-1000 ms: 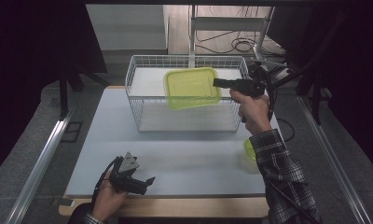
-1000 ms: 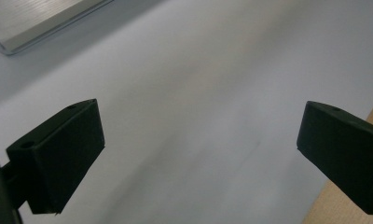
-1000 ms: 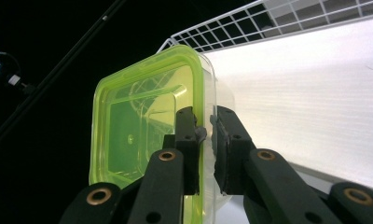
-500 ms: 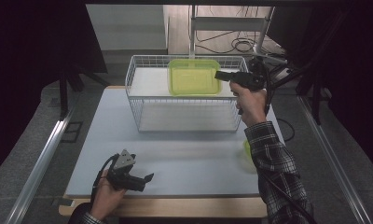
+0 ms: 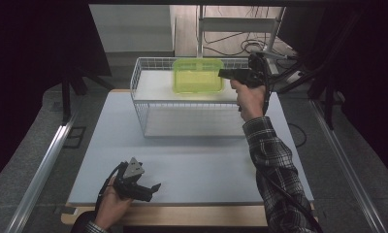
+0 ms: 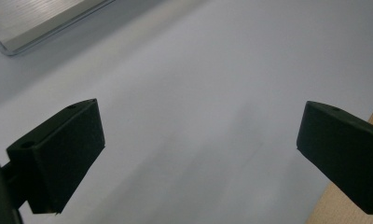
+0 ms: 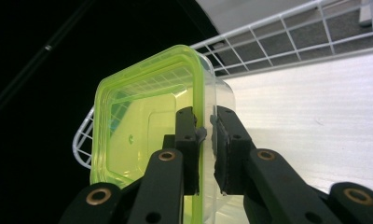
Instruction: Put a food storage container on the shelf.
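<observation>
in the high view the right gripper [image 5: 229,74] sits in the upper middle of the frame, above the far right corner of a white wire basket [image 5: 138,104], its jaws clamped on the right edge of a container with a yellow-green lid [image 5: 198,75] that hangs over the far half of the basket, lid facing the camera; in the right gripper view the two black jaws pinch the container's rim, one on the green lid side and one on the clear body side, with the basket's wire wall [image 7: 287,37] running across the upper right and its white floor behind. the sleeve [image 5: 274,170] of the right arm, in a plaid pattern, runs down the right of the frame over the grey-white table top [image 5: 206,165]. the left gripper [image 5: 151,188] lies low at the lower left near the table's wooden front edge [image 5: 182,213], held in the left hand [image 5: 112,206], jaws wide apart with nothing between them. cables [image 5: 250,46] lie on the floor at the top behind the basket
</observation>
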{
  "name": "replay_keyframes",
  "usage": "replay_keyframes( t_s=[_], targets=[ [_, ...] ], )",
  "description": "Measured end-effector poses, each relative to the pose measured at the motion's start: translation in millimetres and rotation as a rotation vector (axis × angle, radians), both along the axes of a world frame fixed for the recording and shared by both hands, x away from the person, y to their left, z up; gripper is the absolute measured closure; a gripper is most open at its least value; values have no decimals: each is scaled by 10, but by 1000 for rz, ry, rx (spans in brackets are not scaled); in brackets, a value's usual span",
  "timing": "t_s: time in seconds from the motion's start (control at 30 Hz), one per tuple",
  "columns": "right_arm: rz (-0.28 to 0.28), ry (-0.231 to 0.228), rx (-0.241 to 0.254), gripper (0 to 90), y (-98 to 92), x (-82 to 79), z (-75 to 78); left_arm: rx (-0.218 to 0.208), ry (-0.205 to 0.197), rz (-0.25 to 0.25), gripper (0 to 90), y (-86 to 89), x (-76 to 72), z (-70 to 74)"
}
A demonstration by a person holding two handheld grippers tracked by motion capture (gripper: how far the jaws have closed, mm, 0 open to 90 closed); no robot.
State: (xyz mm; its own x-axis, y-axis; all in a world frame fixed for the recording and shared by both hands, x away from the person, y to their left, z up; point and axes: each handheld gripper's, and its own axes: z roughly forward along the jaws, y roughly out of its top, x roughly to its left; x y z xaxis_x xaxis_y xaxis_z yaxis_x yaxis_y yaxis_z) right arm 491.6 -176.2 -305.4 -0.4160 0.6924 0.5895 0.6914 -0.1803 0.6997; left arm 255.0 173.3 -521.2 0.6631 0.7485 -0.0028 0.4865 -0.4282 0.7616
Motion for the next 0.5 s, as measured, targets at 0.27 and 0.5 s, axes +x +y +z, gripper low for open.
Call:
replay_keyframes(
  t_s=[0.27,0.5],
  targets=[
    [-22,19,-37,789,44,50,-62,0,-2,7,5,26,3,6],
    [-28,-14,-135,732,96,117,-88,9,0,4,4,22,3,2]
  ],
)
